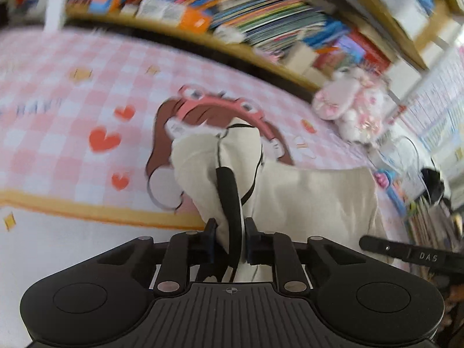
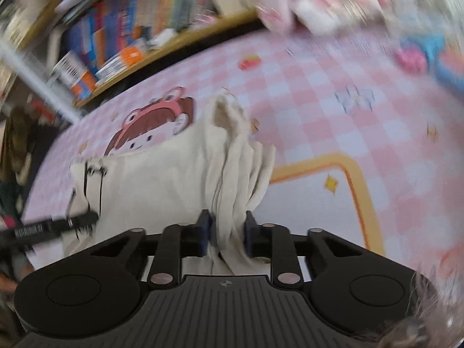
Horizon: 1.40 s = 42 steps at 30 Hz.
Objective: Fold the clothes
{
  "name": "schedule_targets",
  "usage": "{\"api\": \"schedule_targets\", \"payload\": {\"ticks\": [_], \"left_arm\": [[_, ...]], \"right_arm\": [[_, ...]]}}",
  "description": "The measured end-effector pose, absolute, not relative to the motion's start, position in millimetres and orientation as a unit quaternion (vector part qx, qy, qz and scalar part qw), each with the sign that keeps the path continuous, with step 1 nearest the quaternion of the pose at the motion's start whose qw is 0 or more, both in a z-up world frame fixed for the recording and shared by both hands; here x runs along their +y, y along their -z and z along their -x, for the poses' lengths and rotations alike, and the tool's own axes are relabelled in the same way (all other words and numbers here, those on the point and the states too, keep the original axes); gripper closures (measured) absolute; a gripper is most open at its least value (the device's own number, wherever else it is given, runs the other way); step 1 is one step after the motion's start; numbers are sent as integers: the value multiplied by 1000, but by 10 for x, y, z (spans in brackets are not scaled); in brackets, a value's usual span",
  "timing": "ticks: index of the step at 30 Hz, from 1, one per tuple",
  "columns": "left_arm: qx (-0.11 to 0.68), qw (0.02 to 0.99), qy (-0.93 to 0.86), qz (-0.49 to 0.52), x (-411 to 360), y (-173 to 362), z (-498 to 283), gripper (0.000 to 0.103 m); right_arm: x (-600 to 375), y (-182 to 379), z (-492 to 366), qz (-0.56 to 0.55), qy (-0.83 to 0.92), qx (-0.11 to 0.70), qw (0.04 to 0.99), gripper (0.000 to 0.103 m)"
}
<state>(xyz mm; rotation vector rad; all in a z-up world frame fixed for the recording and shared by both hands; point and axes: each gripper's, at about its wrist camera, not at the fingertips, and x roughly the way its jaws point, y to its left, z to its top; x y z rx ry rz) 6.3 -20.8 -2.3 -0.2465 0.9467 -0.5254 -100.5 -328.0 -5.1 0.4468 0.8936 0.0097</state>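
Observation:
A cream garment with black trim [image 1: 304, 200] hangs lifted above a pink checked play mat [image 1: 72, 145]. My left gripper [image 1: 230, 246] is shut on its edge, with a black band of the trim pinched between the jaws. In the right wrist view my right gripper [image 2: 226, 235] is shut on a bunched fold of the same cream garment [image 2: 162, 179], which stretches left toward the left gripper [image 2: 58, 226]. The right gripper also shows at the right edge of the left wrist view [image 1: 406, 253]. Both views are motion-blurred.
The mat [image 2: 319, 92] carries a cartoon girl print [image 2: 150, 127], hearts and an orange border [image 2: 356, 191]. A low bookshelf full of books [image 1: 232, 8] runs along the far edge. A pink plush toy [image 1: 353, 101] and small toys [image 2: 420, 58] lie on the mat.

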Motion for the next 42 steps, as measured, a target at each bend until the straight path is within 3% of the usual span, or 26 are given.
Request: {"api": "schedule_targets", "payload": {"ticks": [8,12,19,26,42], "left_arm": [[476,831,248,146,-90,119,-109,80],[485,823,244,167,-58,197,-146,71],[483,817,244,201,-44,285,-185,70],[466,832,243,176,-106,182,-98,86],[434,848,258,162,-285,-127,211,87]], "right_arm": [[-3328,68,1111,-232,-10,435,870,84],[-3401,132,1101,-257,6,442,860,67],[-3448,213,1064,-283,1,443,850,62],[-3363,176,1035,-270,-14,436,859,84],[-3347,-107,1322,-218,-33,403,888,85]]}}
